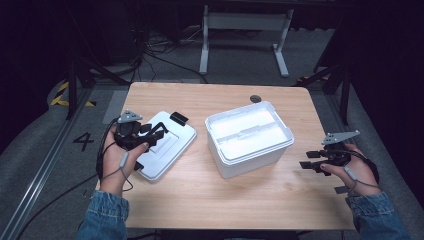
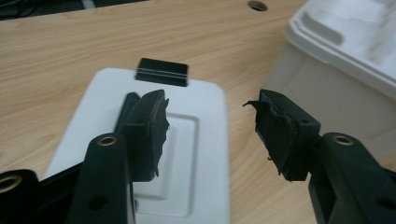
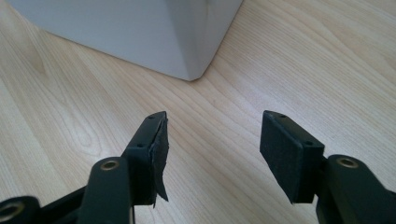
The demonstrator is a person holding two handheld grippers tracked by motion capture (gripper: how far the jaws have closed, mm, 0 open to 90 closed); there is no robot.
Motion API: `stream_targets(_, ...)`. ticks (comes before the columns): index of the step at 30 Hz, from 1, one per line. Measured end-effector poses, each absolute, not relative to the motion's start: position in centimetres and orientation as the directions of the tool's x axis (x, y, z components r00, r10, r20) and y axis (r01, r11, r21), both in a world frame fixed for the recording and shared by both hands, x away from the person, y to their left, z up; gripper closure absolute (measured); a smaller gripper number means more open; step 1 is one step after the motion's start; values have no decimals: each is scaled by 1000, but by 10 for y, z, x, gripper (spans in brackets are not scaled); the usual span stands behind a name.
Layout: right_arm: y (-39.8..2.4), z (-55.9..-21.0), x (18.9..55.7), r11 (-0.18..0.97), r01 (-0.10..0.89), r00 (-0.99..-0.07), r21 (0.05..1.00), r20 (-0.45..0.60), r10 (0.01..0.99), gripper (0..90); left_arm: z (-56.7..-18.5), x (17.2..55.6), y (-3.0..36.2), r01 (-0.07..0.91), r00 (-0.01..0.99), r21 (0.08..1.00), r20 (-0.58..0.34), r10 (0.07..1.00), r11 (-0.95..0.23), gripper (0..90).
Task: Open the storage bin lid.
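A white open box (image 1: 248, 139) stands in the middle of the wooden table (image 1: 200, 197). Its flat white lid (image 1: 167, 145) with a black latch (image 1: 178, 118) lies to the left of it. My left gripper (image 1: 156, 131) hovers over the lid, open, with nothing between its jaws. In the left gripper view the lid (image 2: 198, 154) and latch (image 2: 162, 71) lie under the left gripper (image 2: 210, 128), and the box (image 2: 336, 56) is at the right. My right gripper (image 1: 309, 161) is open above bare table right of the box. In the right gripper view the right gripper (image 3: 212, 149) points toward the box corner (image 3: 187, 37).
A small round hole (image 1: 255, 98) sits near the table's far edge. Beyond the table are a white metal frame (image 1: 243, 35), cables and dark stands on a grey floor. Bare wood lies in front of the box and lid.
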State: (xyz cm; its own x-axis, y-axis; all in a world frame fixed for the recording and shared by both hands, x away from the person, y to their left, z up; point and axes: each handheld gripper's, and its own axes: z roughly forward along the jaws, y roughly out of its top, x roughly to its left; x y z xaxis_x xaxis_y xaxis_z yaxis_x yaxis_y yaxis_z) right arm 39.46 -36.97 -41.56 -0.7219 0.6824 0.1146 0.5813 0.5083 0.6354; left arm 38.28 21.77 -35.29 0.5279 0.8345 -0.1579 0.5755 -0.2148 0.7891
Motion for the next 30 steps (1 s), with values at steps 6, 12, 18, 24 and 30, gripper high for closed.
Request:
stream_targets(6,-369,-415,393,509,580,-721,635,111,684,432,-353,364,196,561,579,786,-148,802,-260,410)
stream_targets(12,-374,-415,389,500,588,-712,636,114,692,430,-370,351,180,577,615,760,-161,772,-301,400)
stream_targets(18,-376,-417,387,495,596,-704,632,117,700,428,-388,346,166,581,654,726,-149,742,-367,392)
stream_targets(24,-373,-421,386,511,599,-708,616,109,698,426,-405,346,157,603,672,673,-139,727,-429,380)
stream_targets(30,-373,-424,387,514,603,-708,610,113,697,423,-421,348,151,614,677,652,-145,722,-444,371)
